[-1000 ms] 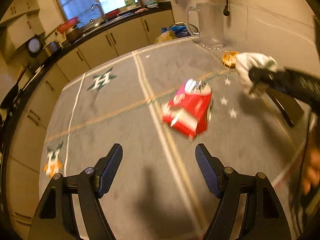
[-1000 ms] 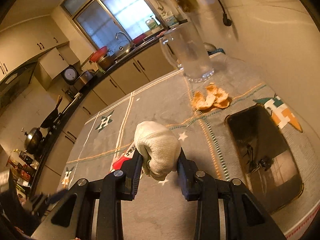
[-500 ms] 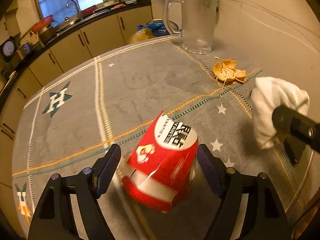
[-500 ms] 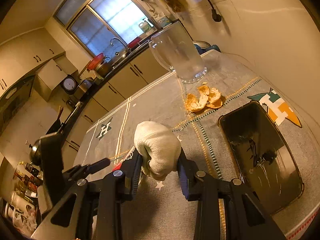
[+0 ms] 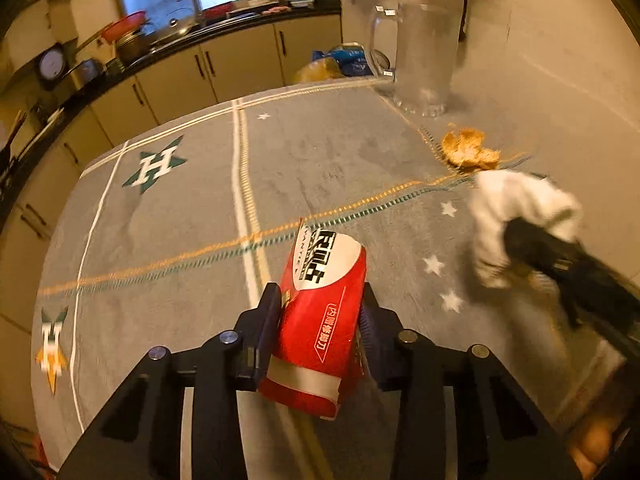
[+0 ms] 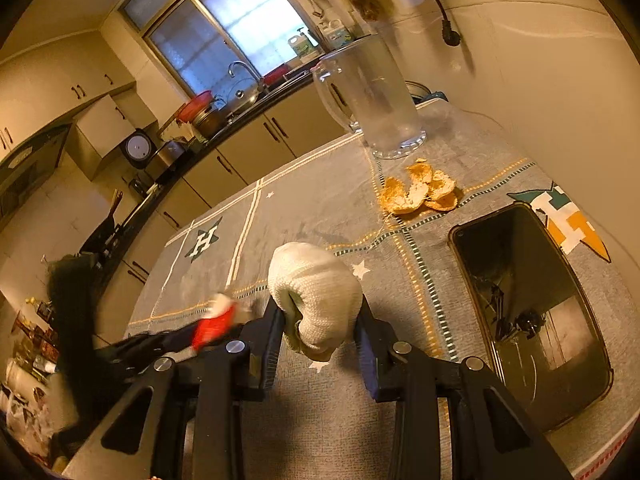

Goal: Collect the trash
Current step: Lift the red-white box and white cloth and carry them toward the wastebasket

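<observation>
Left gripper [image 5: 320,316] clamped on red pack [image 5: 320,320], raised over table [image 5: 180,220] middle; right gripper [image 6: 318,320] pinches white wad [image 6: 316,300]; peel [image 6: 420,192] near jug [image 6: 372,100], far edge

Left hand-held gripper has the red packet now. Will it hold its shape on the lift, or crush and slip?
The red packet looks like thin, soft wrapping, creased at its near end, so it probably buckles rather than staying stiff. It seems light for its size. Its glossy surface may slide between the left hand-held gripper pads if tilted.
</observation>
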The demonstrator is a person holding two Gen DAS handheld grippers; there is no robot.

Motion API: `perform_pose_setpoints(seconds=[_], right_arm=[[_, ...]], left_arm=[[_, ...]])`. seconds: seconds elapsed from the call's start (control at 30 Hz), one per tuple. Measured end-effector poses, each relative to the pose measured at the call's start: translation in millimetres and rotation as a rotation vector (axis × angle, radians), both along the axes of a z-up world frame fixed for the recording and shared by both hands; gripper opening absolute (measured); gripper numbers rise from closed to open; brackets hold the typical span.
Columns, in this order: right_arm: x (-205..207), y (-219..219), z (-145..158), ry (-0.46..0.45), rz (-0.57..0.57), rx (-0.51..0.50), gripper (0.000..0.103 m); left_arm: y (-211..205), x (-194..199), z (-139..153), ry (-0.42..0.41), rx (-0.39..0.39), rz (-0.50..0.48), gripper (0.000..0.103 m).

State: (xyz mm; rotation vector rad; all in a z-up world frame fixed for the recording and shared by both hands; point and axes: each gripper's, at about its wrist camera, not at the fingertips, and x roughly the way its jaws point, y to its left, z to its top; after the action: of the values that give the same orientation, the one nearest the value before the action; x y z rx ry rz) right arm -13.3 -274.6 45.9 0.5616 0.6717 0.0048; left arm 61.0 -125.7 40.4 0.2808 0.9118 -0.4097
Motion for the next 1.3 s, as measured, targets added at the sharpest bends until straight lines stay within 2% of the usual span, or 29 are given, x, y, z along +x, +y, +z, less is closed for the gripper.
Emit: perform_pose_setpoints(seconds=[0.17,0.3,0.4,0.7,0.77,0.83,1.07,1.3], right_arm=[[1.6,7.6,-1.3,0.003,0.026,-0.015,0.036],[2.0,12.5,-1.2,0.0,0.037,-0.041,0.036],[2.0,16.3,-2.1,-0.001,0.049,-0.052,0.036],[3.3,30.8,-3.9,0.002,0.084,-0.109,0.036],[4.0,34.9,-5.6,0.008,0.093,-0.129,0.036],[3.7,40.5,-7.8,0.015,0.104,-0.145,0.036],[0.4,63.9,-13.5,0.017,0.148,-0.223,0.036],[-12.0,89.3,-5.9,0.01,0.155,-0.329,0.036]], left_arm=[[28.8,-37.7,22.2,-0.029,-0.069,0.017,0.036],[53.2,-66.8,36.8,-0.058,-0.115,0.075,0.036],[80.5,-96.7,46.5,-0.11,-0.145,0.137,0.036],[155.0,-141.9,41.8,-0.157,-0.122,0.331,0.036],[170.0,-148.4,42.4,-0.215,-0.058,0.388,0.036],[180.6,-155.2,44.8,-0.258,-0.029,0.42,0.036],[220.4,-179.2,49.4,-0.32,-0.028,0.492,0.037],[253.3,-199.5,50.5,-0.325,-0.038,0.55,0.038]])
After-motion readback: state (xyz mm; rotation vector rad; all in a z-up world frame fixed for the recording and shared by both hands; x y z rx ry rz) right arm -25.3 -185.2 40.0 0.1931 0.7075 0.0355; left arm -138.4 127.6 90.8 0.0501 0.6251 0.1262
